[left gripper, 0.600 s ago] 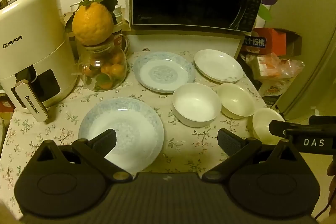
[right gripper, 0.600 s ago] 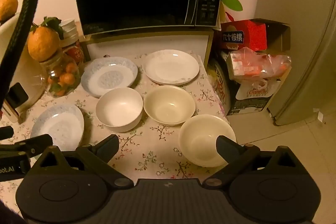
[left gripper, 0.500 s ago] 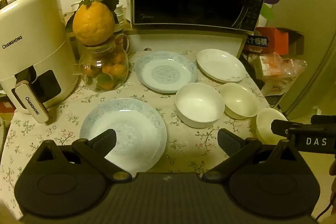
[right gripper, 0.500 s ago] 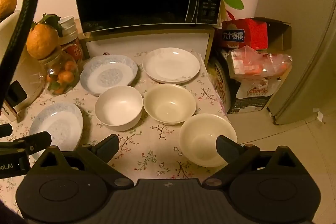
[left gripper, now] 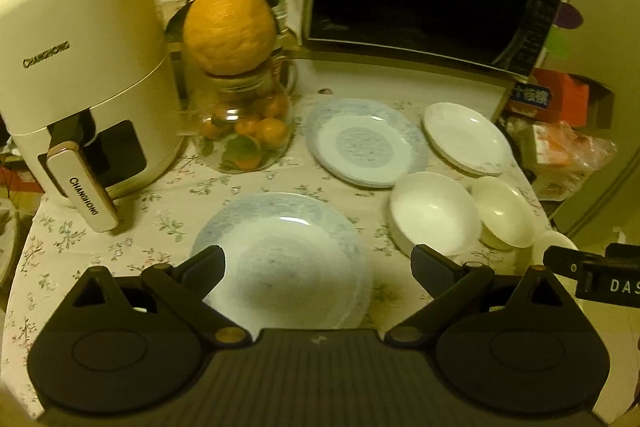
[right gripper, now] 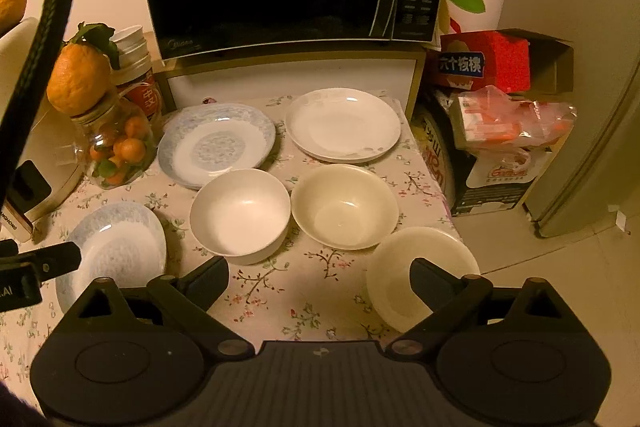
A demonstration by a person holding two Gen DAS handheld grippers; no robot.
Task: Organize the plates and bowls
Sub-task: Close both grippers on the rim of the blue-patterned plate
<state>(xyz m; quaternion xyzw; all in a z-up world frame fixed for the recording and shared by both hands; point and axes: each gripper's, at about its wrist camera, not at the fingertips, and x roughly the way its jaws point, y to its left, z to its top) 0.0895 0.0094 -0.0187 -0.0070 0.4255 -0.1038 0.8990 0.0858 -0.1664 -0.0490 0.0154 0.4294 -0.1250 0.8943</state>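
The round blue-patterned china plate [left gripper: 280, 259] is lying flat on the flowery tablecloth [left gripper: 168, 227], ready for stacking. The left gripper [left gripper: 316, 263] is hanging over it, wide open and empty. The right gripper [right gripper: 320, 277] is waiting, open too, near the cream bowl [right gripper: 420, 275].

Floral-clothed table [right gripper: 280, 291] bears three plates [right gripper: 344, 125], three bowls [right gripper: 240, 213], fruit jar [right gripper: 116, 151].
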